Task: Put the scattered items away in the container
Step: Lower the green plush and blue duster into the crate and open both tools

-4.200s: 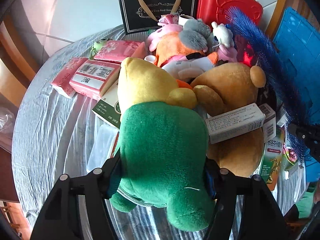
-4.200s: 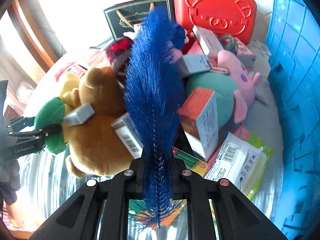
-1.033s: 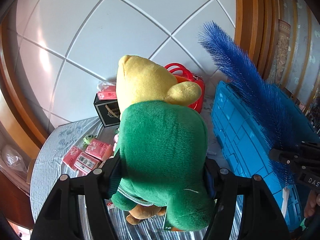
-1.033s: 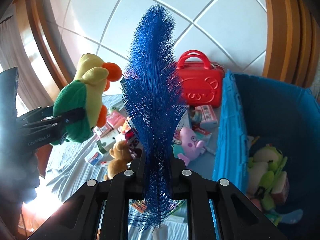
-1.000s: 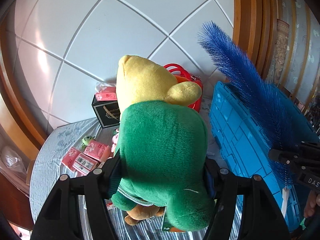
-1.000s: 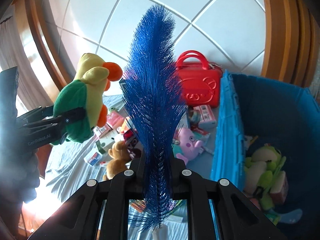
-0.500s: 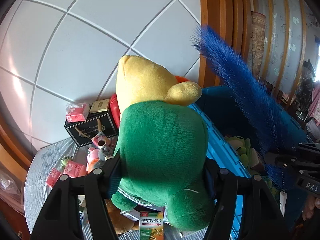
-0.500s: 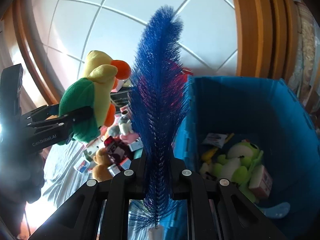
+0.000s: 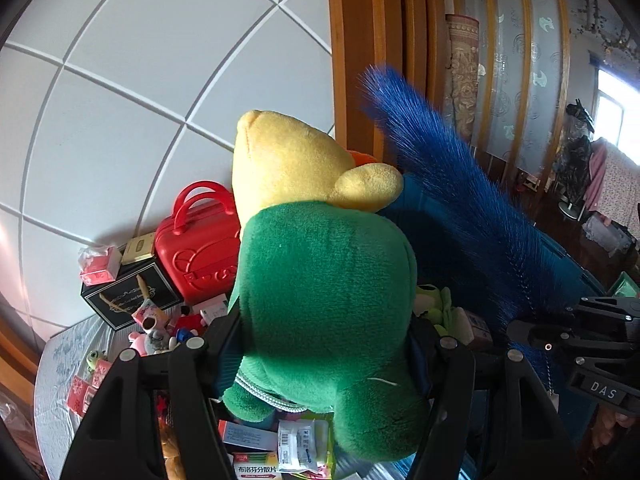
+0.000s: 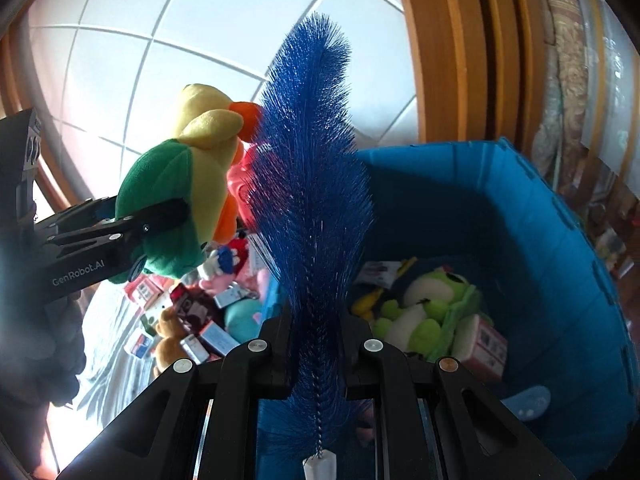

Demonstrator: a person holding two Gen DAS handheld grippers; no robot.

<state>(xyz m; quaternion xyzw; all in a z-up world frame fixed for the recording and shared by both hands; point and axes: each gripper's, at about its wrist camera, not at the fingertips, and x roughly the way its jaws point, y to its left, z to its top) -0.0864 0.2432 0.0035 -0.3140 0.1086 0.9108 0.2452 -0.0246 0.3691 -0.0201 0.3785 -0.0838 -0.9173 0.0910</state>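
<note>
In the right wrist view the right gripper (image 10: 316,344) fills the bottom centre of the frame, its fingers clamped on the twisted-wire stem of a blue bottle brush (image 10: 312,184). The brush's long axis runs straight up the picture, white end cap at the bottom edge and bristled tip at upper centre. Just beyond and to the right of those fingers opens the blue storage crate (image 10: 560,240), filling the right half of the frame; its near rim lies directly under the brush. On its floor rest a green frog plush (image 10: 424,304), a small carton and a few packets. By this view the right gripper is the nearer to the crate, so the brush probably needs only a short carry forward and to the right, plus a tilt, since held upright it stands taller than the crate wall. The left gripper (image 9: 324,344) is closed on the green body of a plush duck (image 9: 320,272), whose yellow head and orange beak point up and away. In the right wrist view the duck hangs at middle left, over the table side of the rim, so it must travel rightward to clear the wall. Farther off, at lower left, boxes and small toys lie scattered on the cloth-covered table (image 10: 116,344), with a red toy suitcase (image 9: 196,252) and a black gift bag (image 9: 128,300) by the tiled wall.
</note>
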